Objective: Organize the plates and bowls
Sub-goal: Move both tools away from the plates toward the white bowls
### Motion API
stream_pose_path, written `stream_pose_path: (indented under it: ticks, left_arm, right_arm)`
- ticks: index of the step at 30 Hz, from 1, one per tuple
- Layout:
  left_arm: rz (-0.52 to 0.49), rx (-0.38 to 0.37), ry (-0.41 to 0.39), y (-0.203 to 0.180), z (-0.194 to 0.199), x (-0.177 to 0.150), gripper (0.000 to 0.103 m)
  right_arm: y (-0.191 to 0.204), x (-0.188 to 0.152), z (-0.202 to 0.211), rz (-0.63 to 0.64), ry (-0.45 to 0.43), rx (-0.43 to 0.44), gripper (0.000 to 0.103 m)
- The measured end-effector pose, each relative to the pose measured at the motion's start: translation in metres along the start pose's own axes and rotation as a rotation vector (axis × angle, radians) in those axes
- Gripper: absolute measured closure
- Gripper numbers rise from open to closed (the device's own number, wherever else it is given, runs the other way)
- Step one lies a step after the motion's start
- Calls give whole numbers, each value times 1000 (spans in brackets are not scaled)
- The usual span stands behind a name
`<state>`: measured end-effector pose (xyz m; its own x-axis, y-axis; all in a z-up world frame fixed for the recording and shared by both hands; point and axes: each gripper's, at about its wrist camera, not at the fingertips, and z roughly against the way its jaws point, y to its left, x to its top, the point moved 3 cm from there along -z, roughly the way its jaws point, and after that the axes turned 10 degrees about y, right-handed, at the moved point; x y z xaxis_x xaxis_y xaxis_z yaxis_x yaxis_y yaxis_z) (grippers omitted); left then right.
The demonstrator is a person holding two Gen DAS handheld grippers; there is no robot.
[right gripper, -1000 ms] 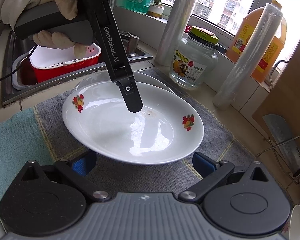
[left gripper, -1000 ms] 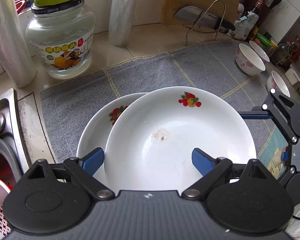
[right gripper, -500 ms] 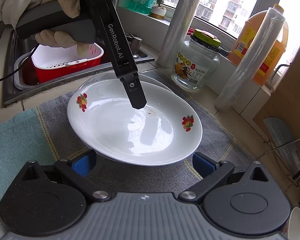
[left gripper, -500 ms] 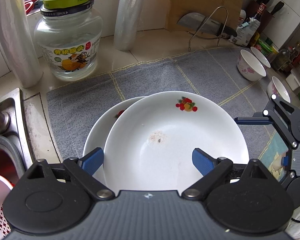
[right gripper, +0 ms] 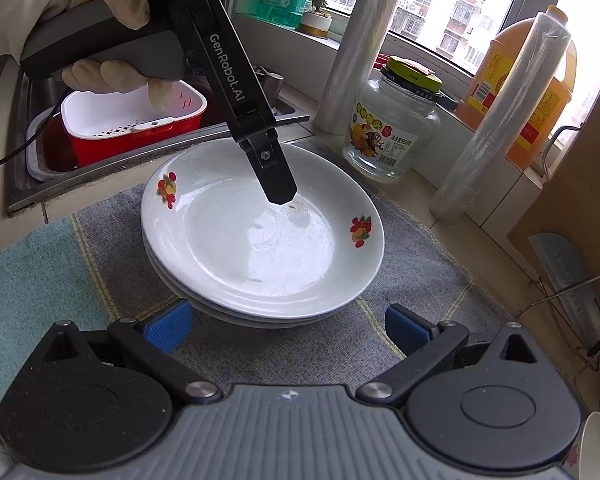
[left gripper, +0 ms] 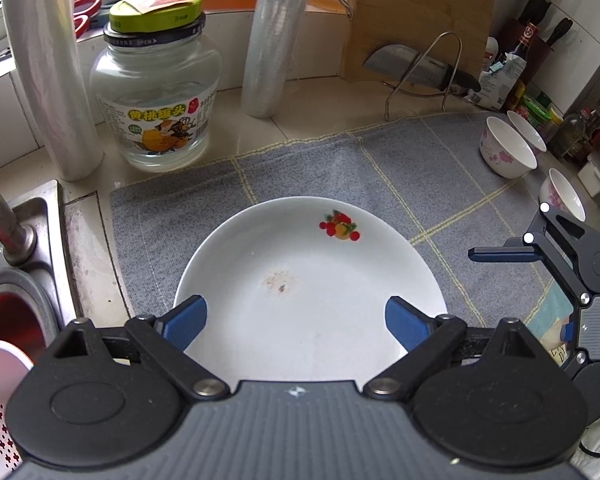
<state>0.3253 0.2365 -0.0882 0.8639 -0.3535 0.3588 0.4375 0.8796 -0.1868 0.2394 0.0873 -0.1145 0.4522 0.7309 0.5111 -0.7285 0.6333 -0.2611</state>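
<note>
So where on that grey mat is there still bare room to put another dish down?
Bare mat lies between the stacked plates and the bowls, and behind the plates toward the jar. The far right corner, by bowls and bottles, is crowded.

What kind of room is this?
Most likely a home kitchen: a steel sink sits beside the counter, a cleaver rests on a rack, and stacked plates lie on a dish mat.
</note>
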Motion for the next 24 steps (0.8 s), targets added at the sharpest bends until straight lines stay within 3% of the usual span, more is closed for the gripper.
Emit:
stream_pose_path:
  ticks: [3,9,13,19,24]
  left_arm:
    - [3,43,-54,-5,8,-4,7]
    - [-6,212,-227,-33,26,-23,3]
    - [39,257,-304,-51,32,-39,2]
    - [87,275,-347,-78,34,-56,2]
    - [46,254,-365,-106,27,-54,2]
  right_arm:
    - [0,-2,0,-5,5,2,0]
    - [-7,-7,-1,-59,21,-6,0]
    - [-14,-15,0,-99,32,-22,0]
    - [-30,-36,7,-200,61,-97,0]
    - [-48,-66,26,-335,84,-191,0]
